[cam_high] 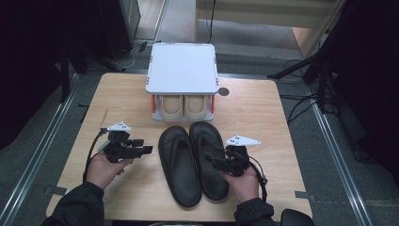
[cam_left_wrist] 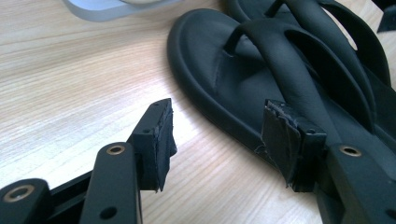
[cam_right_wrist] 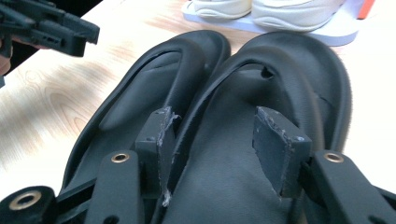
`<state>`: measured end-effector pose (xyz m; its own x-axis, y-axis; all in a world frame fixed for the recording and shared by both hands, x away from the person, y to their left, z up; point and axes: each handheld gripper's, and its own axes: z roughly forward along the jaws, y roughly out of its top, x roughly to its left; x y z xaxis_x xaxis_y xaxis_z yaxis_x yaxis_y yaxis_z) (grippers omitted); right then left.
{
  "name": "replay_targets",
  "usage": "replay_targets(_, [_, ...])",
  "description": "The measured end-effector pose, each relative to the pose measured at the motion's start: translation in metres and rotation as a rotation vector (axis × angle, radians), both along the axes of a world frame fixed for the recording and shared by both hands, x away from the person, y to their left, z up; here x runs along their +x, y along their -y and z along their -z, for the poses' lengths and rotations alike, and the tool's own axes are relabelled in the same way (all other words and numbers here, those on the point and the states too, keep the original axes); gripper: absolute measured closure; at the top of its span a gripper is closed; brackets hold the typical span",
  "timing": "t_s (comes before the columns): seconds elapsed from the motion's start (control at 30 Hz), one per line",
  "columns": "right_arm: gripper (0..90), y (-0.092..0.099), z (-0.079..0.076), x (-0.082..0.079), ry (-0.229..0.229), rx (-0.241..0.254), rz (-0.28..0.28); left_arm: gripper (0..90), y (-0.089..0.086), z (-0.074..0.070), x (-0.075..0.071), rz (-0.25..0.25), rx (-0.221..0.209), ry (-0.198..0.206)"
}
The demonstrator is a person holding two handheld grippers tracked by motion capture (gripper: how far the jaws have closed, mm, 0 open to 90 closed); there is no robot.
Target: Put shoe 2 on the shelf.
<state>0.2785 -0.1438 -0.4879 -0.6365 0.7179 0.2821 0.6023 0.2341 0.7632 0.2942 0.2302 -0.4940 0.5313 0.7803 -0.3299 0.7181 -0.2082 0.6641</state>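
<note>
- Nearest, we see both black sandals (cam_high: 193, 162) lying paired on the table (cam_high: 263, 122), set down.
- Our left gripper (cam_high: 141, 151) and right gripper (cam_high: 212, 162) gape wide, holding nothing.
- Beyond, the shoe rack (cam_high: 182, 70) holds cream shoes (cam_high: 183, 107); racking the sandals likely remains.

No readable text, label, brand, number or sign anywhere: none on black sandals (cam_high: 190, 162), beige shoes (cam_high: 183, 106), white shoe rack (cam_high: 182, 68) or wooden table (cam_high: 263, 117).

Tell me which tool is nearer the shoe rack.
Left. The left tool sits on the table left of the black sandals, nearer the shoe rack. The right tool hovers open over the right sandal, nearer the person.
</note>
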Motion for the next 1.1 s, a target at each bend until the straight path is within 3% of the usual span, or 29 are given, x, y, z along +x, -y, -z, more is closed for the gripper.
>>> replay_targets(0.33, [47.9, -0.020, 0.006, -0.002, 0.000, -0.011, -0.016, 44.1, -0.008, 0.001, 0.003, -0.026, -0.009, 0.010])
replay_targets(0.47, [45.3, -0.027, 0.009, -0.002, 0.009, -0.029, -0.006, 43.9, -0.008, 0.002, 0.004, -0.030, -0.012, 0.009])
replay_targets(0.6, [41.9, -0.032, 0.012, 0.000, -0.010, -0.017, 0.008, 43.7, -0.008, 0.003, 0.004, -0.029, -0.008, 0.003])
replay_targets(0.77, [36.2, -0.043, 0.019, 0.004, -0.020, -0.038, 0.030, 43.6, -0.008, 0.003, 0.005, -0.031, -0.008, 0.004])
replay_targets(1.1, [38.2, -0.060, 0.030, 0.011, -0.032, -0.071, 0.063, 43.4, -0.008, 0.004, 0.006, -0.031, -0.005, -0.001])
